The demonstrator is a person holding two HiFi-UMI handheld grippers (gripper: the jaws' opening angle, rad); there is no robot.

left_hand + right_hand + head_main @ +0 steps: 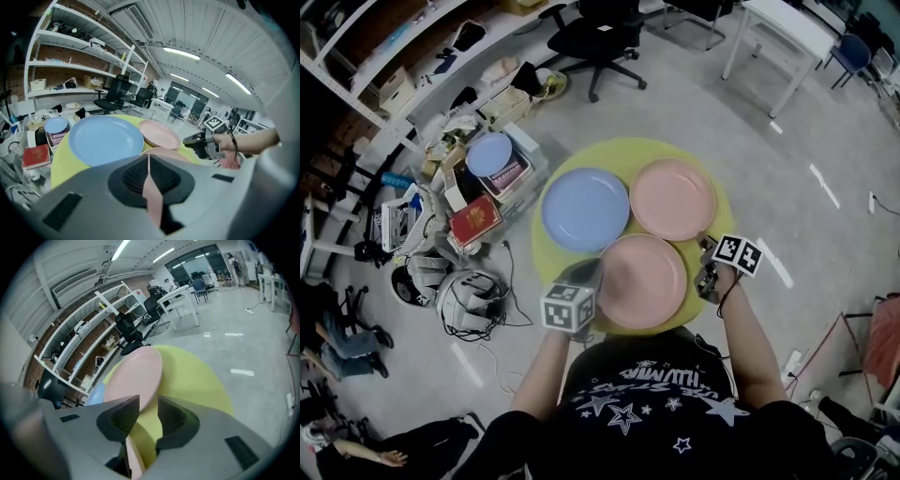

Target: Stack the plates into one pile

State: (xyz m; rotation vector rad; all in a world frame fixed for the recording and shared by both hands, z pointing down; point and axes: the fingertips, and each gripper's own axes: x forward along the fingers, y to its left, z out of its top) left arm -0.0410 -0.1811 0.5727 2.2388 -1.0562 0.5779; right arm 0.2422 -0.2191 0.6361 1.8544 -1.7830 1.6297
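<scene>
Three plates lie side by side on a round yellow table (623, 155): a blue plate (585, 208) at the left, a pink plate (673, 199) at the far right, and a second pink plate (642, 279) nearest me. My left gripper (592, 274) is shut on the near pink plate's left rim, which shows as a thin pink edge (152, 197) between the jaws. My right gripper (705, 272) is at that plate's right rim. Its jaws stand open (149, 411), with the rim (135, 460) low beside the left jaw and yellow table showing in the gap.
On the floor left of the table are boxes, books, cables, helmets and a small blue dish (488, 155). A black office chair (598, 37) and a white table (778, 37) stand beyond. Shelving (356, 56) lines the left wall.
</scene>
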